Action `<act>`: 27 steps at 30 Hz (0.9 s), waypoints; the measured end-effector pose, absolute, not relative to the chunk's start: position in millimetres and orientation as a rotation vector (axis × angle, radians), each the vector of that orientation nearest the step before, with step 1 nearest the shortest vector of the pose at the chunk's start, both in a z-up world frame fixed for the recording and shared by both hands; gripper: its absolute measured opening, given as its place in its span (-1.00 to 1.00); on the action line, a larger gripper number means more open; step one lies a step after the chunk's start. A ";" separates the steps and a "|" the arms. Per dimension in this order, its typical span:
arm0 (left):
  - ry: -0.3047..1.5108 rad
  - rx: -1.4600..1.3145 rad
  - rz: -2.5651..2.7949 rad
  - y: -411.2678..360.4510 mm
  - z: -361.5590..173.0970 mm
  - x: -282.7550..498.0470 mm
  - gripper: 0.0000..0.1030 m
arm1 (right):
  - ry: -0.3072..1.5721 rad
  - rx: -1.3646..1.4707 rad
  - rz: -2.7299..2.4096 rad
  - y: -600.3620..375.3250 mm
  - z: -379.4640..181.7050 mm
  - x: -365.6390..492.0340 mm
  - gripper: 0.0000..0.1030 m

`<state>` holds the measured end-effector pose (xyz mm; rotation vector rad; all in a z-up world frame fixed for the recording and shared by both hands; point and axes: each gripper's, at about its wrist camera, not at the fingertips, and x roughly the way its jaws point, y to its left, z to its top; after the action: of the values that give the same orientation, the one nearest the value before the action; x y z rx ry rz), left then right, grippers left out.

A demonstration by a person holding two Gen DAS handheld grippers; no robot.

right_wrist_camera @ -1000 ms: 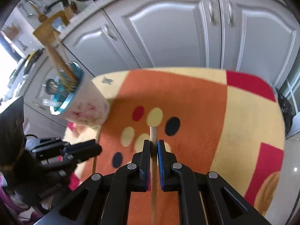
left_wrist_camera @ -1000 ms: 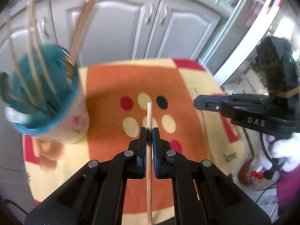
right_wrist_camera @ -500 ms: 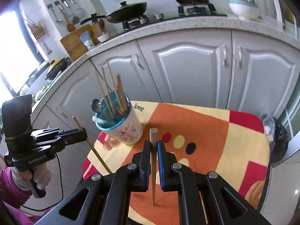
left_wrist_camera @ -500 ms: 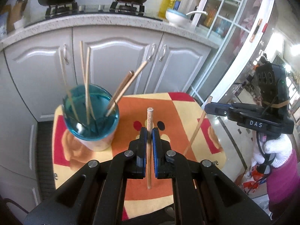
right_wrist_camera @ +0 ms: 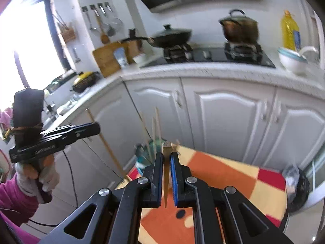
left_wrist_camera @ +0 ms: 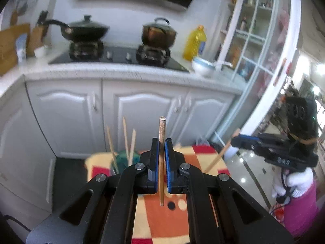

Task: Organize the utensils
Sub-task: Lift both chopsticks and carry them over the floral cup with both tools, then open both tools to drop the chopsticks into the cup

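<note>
My left gripper [left_wrist_camera: 161, 142] is shut on a wooden chopstick [left_wrist_camera: 161, 138] that stands upright between its pads. My right gripper [right_wrist_camera: 167, 156] is shut on a second wooden chopstick [right_wrist_camera: 166, 150], also upright. Both are high above the small table with the orange, yellow and red cloth [left_wrist_camera: 172, 219]. The teal-rimmed utensil cup [left_wrist_camera: 121, 158] stands at the table's far left with several chopsticks sticking out; my fingers hide most of it. In the left wrist view the right gripper [left_wrist_camera: 235, 139] shows at the right with its chopstick [left_wrist_camera: 219, 156]. The right wrist view shows the left gripper [right_wrist_camera: 97, 129] at the left.
White cabinet doors [left_wrist_camera: 142, 111] run behind the table under a counter with a wok [left_wrist_camera: 85, 30], a pot [left_wrist_camera: 158, 32], an oil bottle [left_wrist_camera: 195, 42] and a bowl [left_wrist_camera: 203, 67]. A glass-door cabinet [left_wrist_camera: 254, 50] stands at the right. A gloved hand and pink sleeve [right_wrist_camera: 24, 189] hold the left gripper.
Both grippers have risen well above the table with their chopsticks still clamped. The view has tilted up from the cloth to the counter and stove; the cup now looks small and far below.
</note>
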<state>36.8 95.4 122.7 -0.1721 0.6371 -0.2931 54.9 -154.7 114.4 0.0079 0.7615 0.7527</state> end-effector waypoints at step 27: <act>0.656 -0.067 -0.026 112.1 39.8 132.9 -0.92 | 0.768 -0.103 0.702 -28.5 77.2 153.0 -0.86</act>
<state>132.9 112.1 39.8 -0.0671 0.6558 -0.0257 153.0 -28.5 77.2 -0.1028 0.7683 0.7023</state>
